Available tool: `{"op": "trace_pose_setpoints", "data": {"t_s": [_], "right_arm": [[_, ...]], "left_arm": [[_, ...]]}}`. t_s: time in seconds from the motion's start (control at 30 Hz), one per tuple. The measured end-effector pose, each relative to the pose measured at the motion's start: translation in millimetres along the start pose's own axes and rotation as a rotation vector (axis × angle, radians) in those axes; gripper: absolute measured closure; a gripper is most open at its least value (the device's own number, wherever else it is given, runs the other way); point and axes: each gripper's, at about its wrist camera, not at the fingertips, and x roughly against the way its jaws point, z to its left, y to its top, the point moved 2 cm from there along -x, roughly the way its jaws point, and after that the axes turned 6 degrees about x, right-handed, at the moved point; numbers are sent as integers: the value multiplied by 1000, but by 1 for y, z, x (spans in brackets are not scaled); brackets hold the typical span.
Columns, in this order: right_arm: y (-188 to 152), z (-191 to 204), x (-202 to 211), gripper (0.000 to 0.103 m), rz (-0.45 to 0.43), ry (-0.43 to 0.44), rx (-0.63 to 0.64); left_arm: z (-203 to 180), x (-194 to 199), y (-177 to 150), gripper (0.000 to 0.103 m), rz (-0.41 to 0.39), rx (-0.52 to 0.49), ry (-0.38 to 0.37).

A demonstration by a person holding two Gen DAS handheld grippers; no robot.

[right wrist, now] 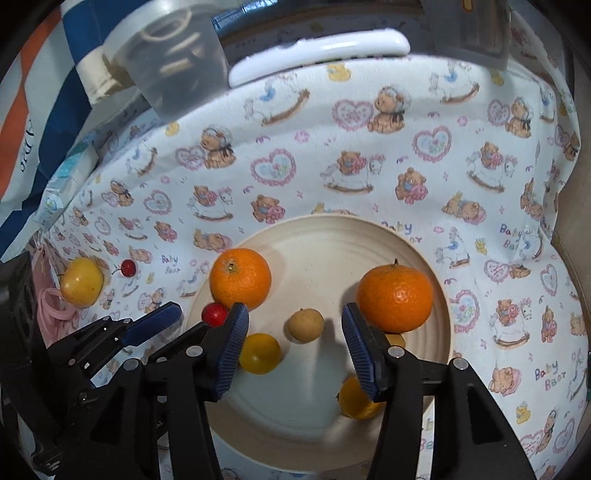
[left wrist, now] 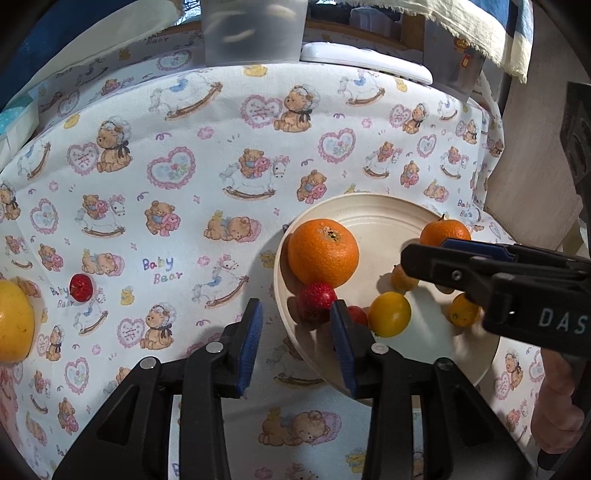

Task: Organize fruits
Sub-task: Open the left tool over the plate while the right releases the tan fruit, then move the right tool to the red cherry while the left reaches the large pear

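A cream plate [left wrist: 369, 216] [right wrist: 332, 230] holds a large orange [left wrist: 323, 256] [right wrist: 240, 277], a mandarin [left wrist: 445, 230] [right wrist: 395, 299], a yellow tomato [left wrist: 389, 314] [right wrist: 259, 352], a red fruit [left wrist: 316, 299] [right wrist: 214, 314], a brown longan [right wrist: 306, 325] and a small kumquat [left wrist: 461, 314] [right wrist: 356, 402]. Off the plate to the left lie a red cherry [left wrist: 81, 288] [right wrist: 128, 267] and a yellow apple [left wrist: 13, 321] [right wrist: 81, 282]. My left gripper [left wrist: 295, 314] hangs open over the plate's left rim, holding nothing. My right gripper [right wrist: 294, 317] stands open above the longan, pads clear of it.
A bear-print cloth [left wrist: 184, 166] covers the table. A clear plastic tub [left wrist: 255, 33] [right wrist: 173, 74] and a white lid [left wrist: 365, 61] [right wrist: 317, 51] stand at the back edge. Pink rubber bands [right wrist: 55, 310] lie at the far left. A hand [left wrist: 557, 406] holds the right gripper.
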Motion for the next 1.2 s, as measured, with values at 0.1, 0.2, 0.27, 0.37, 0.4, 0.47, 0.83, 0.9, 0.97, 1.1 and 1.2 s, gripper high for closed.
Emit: {"op": "trace_pose_setpoints", "data": {"t_s": [0.1,0.2,0.27,0.37,0.4,0.47,0.83,0.9,0.97,1.1,1.2], "right_arm": [[2,0,9,49,-40,1,4],[5,1,18,49,-81,-5,16],[5,1,23,47,-101,-6,19],[6,2,28,37,-130,-18,22],[7,2,29,37,-136,-29,27],[7,2,30,36,-143,-38,34],[6,2,36,30,-190,-71,47],[6,2,37,30,-196,-71,46],[7,1,38,30,-200,-74,47],[7,4,40,30,-212,-91,57],[6,12,44,30,-213,-113,82]], "left_arm": [[3,7,2,51,-28,13,1],[4,18,5,41,-77,14,2],[5,28,6,33,-131,16,4],[10,43,8,15,-224,43,7],[12,48,8,10,-255,55,14],[14,52,9,8,-285,59,22],[17,71,13,8,-332,32,50],[20,83,16,8,-347,38,51],[27,95,17,8,-360,38,65],[51,116,12,8,-385,24,128],[79,128,8,7,-379,53,172]]}}
